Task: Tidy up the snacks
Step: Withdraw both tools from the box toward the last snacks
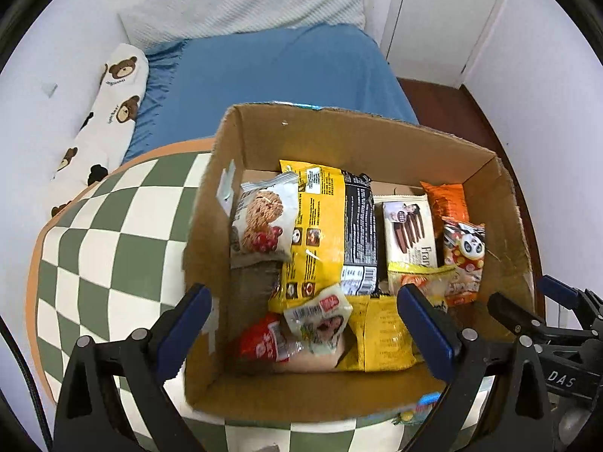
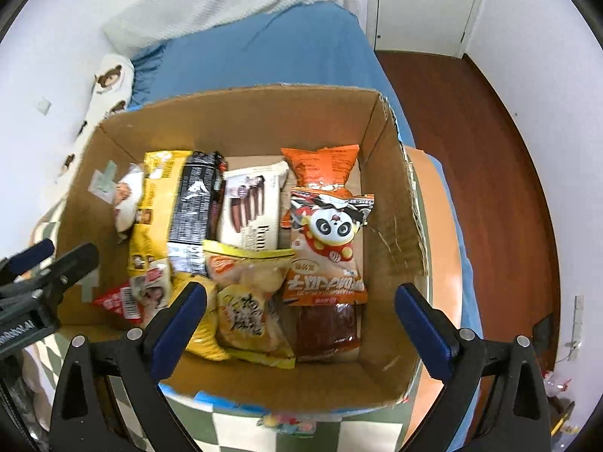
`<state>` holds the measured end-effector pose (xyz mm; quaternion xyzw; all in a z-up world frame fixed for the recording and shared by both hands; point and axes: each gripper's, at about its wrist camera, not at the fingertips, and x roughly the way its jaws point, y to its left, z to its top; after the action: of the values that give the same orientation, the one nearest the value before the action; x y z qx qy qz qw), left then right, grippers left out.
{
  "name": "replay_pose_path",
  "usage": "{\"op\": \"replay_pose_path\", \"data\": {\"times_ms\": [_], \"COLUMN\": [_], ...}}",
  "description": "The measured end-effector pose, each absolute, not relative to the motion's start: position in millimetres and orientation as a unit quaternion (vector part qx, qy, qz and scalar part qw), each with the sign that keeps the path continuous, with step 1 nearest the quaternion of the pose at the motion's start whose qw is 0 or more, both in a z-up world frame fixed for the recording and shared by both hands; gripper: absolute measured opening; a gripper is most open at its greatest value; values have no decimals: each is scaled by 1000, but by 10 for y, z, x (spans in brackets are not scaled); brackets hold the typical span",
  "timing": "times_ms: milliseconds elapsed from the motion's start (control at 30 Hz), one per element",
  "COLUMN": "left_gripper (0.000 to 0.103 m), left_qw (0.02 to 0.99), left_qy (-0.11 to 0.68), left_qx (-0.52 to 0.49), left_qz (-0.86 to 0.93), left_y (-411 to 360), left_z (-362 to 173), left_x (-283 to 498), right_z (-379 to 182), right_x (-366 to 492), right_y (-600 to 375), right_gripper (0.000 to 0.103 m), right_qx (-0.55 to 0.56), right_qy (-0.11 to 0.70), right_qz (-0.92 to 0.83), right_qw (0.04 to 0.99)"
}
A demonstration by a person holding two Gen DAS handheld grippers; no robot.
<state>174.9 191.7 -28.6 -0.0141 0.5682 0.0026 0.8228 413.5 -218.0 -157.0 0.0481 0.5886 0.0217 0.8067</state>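
Observation:
An open cardboard box (image 1: 361, 135) (image 2: 241, 120) sits on a green-and-white checkered cushion (image 1: 113, 248). It holds several snack packets: a cookie pack (image 1: 264, 222), a large yellow bag (image 1: 318, 233) (image 2: 150, 203), a black pack (image 1: 360, 222) (image 2: 196, 203), a white wafer pack (image 1: 409, 229) (image 2: 250, 203), an orange bag (image 2: 320, 169), a panda packet (image 1: 463, 252) (image 2: 331, 233), a small red packet (image 1: 264, 342) (image 2: 113, 301). My left gripper (image 1: 305, 327) is open and empty above the box's near-left part. My right gripper (image 2: 301, 324) is open and empty above its near-right part.
The cushion lies on a bed with a blue sheet (image 1: 264, 75) (image 2: 264, 49), a grey pillow (image 1: 245, 3) and a bear-print bolster (image 1: 109, 113) along the wall. A dark wood floor (image 2: 471, 143) and a white door (image 1: 444, 15) are to the right.

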Motion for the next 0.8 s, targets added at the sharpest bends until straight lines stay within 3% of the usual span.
{"op": "replay_pose_path", "data": {"times_ms": [800], "left_gripper": [101], "left_qw": [890], "left_qy": [457], "left_qx": [-11], "left_qz": [-2], "left_y": [1844], "left_z": [754], "left_x": [331], "right_z": [-432], "right_x": [2765], "right_y": [-2115], "right_gripper": [102], "right_qx": [53], "right_qy": [473], "right_qz": [29], "right_qw": [879]}}
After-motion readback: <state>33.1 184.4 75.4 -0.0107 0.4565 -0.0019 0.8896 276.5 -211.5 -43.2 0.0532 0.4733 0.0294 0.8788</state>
